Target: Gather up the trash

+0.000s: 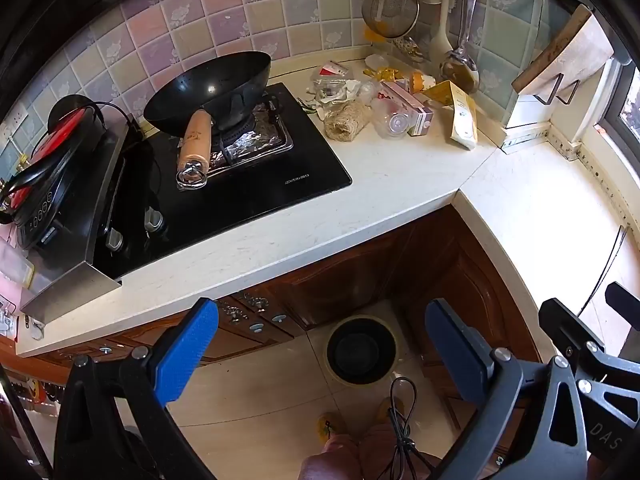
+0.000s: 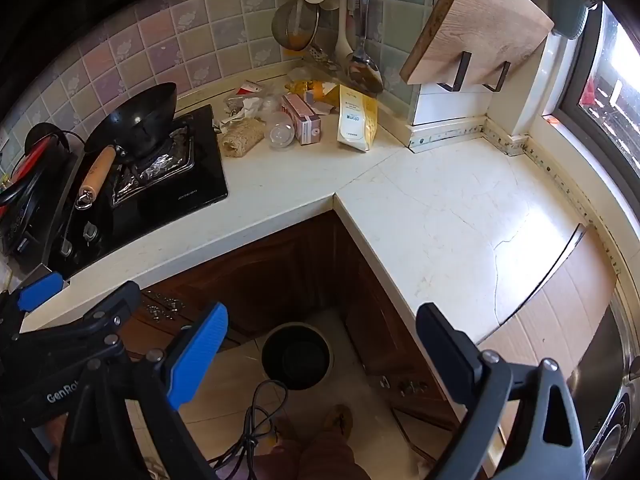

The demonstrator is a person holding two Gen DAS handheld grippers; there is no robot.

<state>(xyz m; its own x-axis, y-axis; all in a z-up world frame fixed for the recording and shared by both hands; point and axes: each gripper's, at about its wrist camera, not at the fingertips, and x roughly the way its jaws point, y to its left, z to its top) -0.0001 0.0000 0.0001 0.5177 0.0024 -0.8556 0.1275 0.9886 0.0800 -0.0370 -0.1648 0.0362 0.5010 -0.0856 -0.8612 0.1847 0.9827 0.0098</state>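
Both grippers, left (image 1: 320,344) and right (image 2: 324,348), gape with nothing held. Bin (image 2: 297,356) on floor, inside dark, contents unclear. Wok (image 1: 212,88) appears empty; trash (image 1: 384,100) on counter (image 1: 400,176).

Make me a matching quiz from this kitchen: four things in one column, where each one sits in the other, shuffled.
Things:
1. black wok with wooden handle
2. yellow and white paper pouch
3. round dark bin
4. wooden cutting board

Places:
A. on the floor in the cabinet corner
B. propped on a metal rack by the window
C. on the foil-lined burner
D. lying on the counter near the corner

Pairs: 1-C, 2-D, 3-A, 4-B
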